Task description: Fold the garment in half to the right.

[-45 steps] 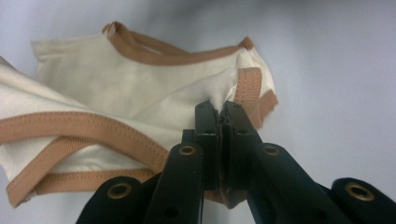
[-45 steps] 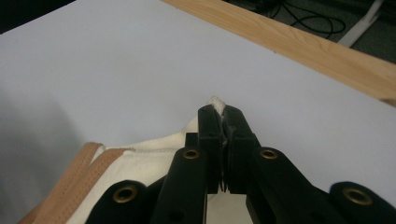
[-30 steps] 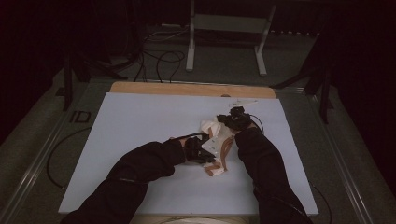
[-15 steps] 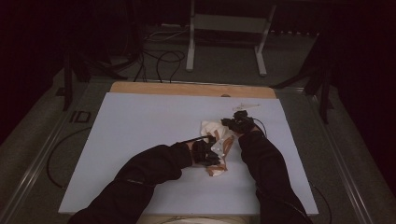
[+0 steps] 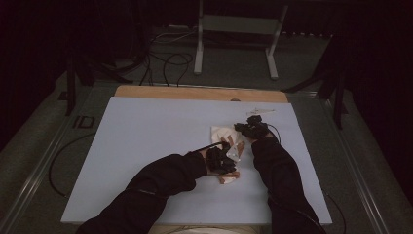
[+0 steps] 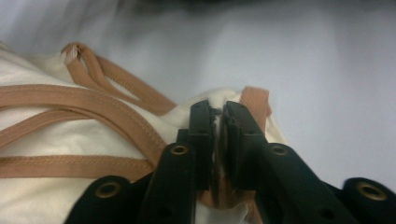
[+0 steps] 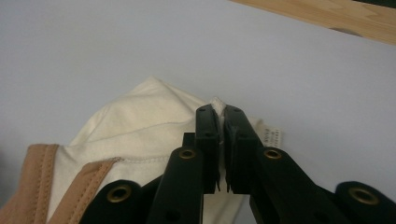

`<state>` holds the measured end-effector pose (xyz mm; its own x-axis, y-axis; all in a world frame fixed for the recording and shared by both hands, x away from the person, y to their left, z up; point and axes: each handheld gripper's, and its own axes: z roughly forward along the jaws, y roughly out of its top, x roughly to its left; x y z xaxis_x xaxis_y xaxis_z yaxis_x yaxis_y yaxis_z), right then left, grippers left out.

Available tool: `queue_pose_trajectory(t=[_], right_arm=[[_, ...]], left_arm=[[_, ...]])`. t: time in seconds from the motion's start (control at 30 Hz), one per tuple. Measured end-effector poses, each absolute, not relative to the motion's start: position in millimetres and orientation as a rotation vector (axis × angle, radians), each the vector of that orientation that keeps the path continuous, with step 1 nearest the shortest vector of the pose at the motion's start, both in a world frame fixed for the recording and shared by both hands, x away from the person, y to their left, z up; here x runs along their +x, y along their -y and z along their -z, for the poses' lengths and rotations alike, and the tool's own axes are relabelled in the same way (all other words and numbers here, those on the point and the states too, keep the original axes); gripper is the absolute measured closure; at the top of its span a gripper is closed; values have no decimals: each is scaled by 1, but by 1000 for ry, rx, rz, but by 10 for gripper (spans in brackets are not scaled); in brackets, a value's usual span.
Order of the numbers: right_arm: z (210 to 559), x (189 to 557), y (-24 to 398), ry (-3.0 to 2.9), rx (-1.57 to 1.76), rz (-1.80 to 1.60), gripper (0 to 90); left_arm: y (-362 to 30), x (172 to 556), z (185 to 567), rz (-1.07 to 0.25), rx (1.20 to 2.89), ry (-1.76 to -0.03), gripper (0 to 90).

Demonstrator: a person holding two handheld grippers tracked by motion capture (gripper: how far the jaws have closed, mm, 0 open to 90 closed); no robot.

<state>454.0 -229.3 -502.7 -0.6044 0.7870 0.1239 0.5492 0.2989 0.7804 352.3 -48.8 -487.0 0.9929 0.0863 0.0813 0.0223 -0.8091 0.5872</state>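
From the high view we see a small cream garment (image 5: pixel 225 141) bunched on the pale sheet covering the table (image 5: pixel 146 146), right of centre, with both black-sleeved forearms meeting over it; a strip of bare wood (image 5: pixel 195 92) runs along the far edge. The left gripper (image 5: pixel 221 161) sits at the garment's near side, the right gripper (image 5: pixel 252 129) at its far right.

Detail comes in the gripper views. In the left gripper view, the left gripper (image 6: pixel 218 122) has its jaws pressed together on a fold of soft cream cloth (image 6: pixel 56 140) with stitched tan trim (image 6: pixel 84 109) looping in narrow bands. In the right gripper view, the right gripper (image 7: pixel 220 122) is likewise clamped on a cream edge beside a small printed label (image 7: pixel 272 136).
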Motion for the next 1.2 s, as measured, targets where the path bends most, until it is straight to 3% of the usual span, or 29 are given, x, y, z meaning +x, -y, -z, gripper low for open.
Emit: queue_pose_trajectory(t=[0.23,0.3,0.43,0.63,0.93,1.2], right_arm=[[504,455,238,-2283,1251,-1163,805],[505,455,240,-2281,1261,-1144,752],[505,457,246,-2269,1294,-1143,528],[498,456,249,-2280,1297,-1136,315],[484,453,244,-2322,1272,-1175,153],[464,446,235,-2316,1214,-1194,136]], left_arm=[[57,352,486,-113,2485,-93,733],[59,351,487,-101,2477,-90,714],[63,350,487,-84,2463,-81,649],[63,348,483,-113,2433,-99,435],[47,350,465,-115,2356,-144,13],[21,342,443,-172,2277,-176,3]])
